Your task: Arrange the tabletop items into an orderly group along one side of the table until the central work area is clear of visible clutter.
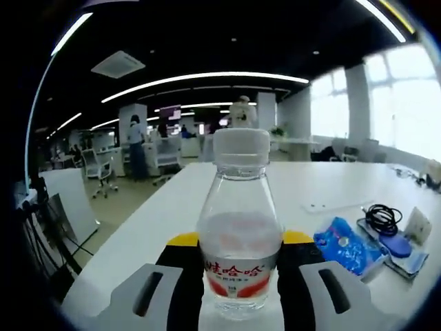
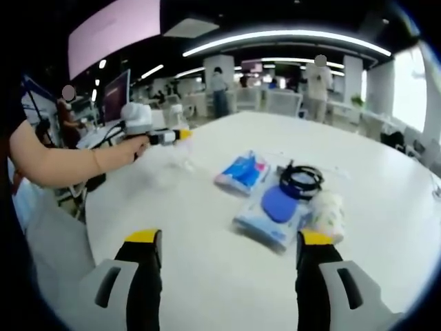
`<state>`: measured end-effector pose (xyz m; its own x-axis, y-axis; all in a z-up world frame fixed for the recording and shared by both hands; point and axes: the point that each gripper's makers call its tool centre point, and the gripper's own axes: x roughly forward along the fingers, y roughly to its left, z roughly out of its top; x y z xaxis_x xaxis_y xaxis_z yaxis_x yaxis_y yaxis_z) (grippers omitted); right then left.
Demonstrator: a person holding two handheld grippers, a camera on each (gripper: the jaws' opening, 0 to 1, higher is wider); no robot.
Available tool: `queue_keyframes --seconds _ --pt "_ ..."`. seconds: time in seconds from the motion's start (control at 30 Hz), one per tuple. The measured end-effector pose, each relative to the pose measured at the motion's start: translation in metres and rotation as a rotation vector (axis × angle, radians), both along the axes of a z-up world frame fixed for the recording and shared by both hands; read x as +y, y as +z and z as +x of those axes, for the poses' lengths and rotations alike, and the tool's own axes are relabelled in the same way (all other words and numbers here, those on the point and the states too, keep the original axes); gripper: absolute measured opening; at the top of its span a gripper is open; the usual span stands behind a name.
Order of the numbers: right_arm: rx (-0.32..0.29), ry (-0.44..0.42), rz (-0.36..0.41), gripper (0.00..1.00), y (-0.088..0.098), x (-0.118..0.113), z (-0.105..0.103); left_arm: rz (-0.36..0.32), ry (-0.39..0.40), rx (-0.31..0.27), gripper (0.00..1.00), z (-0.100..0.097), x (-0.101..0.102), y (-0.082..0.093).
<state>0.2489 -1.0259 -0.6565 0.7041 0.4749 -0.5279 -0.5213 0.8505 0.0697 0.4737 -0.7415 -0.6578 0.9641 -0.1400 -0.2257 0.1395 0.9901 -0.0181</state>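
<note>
Left hand-held gripper [image 1: 238, 276] is clasping a clear water bottle [image 1: 238, 234] upright between its jaws, near the edge of the white table [image 1: 331, 183]; the bottle's base is cut off below. Right hand-held gripper [image 2: 231, 258] is hanging with jaws spread, grasping nothing. Blue packets [image 2: 242, 171], a black cable [image 2: 301, 181] and a blurred white bundle [image 2: 326, 209] are lying clustered mid-table.
</note>
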Motion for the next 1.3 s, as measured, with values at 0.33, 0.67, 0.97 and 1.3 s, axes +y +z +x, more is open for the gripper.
queue_keyframes --seconds 0.33,0.67,0.97,1.3 --pt "-0.001 -0.017 0.004 0.78 0.001 -0.005 0.001 0.011 0.040 0.001 0.38 0.006 0.000 -0.008" --pt "0.010 -0.029 0.000 0.77 -0.004 -0.008 0.001 0.029 0.040 -0.005 0.39 0.005 -0.002 -0.012" --pt "0.019 -0.027 0.007 0.77 -0.007 -0.006 0.000 0.032 0.069 -0.018 0.40 0.004 0.001 -0.013" --pt "0.015 -0.033 0.010 0.77 -0.006 -0.008 0.002 0.039 0.075 0.005 0.54 0.003 0.005 -0.021"
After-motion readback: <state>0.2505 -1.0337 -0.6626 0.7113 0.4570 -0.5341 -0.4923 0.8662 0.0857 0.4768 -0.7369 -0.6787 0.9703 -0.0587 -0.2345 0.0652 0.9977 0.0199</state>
